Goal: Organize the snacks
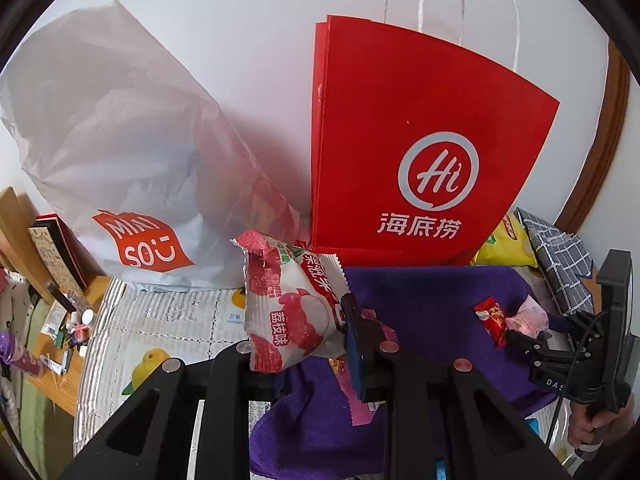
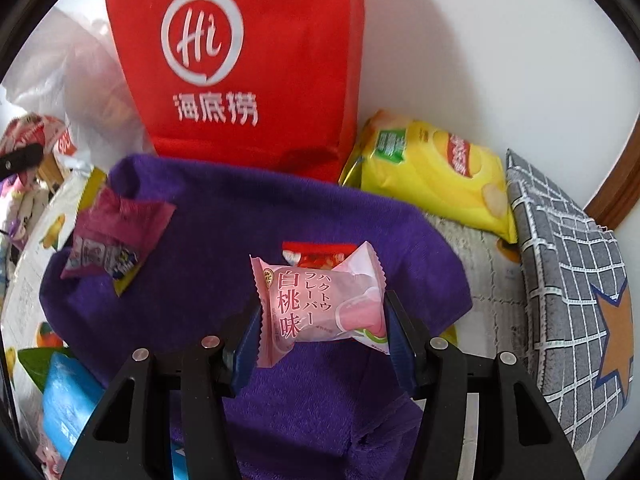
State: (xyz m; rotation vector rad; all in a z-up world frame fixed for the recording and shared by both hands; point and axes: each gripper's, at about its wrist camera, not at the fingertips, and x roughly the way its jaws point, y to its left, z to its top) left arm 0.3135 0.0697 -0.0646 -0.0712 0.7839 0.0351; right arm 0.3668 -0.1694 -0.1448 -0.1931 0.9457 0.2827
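My left gripper (image 1: 298,332) is shut on a white and red lychee snack packet (image 1: 288,300), which it holds up over the left end of a purple towel (image 1: 432,304). The packet hides its left finger. My right gripper (image 2: 322,320) is shut on a pink peach snack packet (image 2: 316,304), with the blue pads against both sides just above the purple towel (image 2: 224,216). A small red packet (image 2: 320,254) lies on the towel right behind it. A magenta packet (image 2: 116,240) rests on the towel's left part.
A red paper bag (image 2: 240,60) stands against the wall behind the towel, with a white plastic bag (image 1: 120,152) to its left. A yellow chips bag (image 2: 432,168) and a grey checked cushion (image 2: 568,280) lie to the right. A blue packet (image 2: 68,400) is near left.
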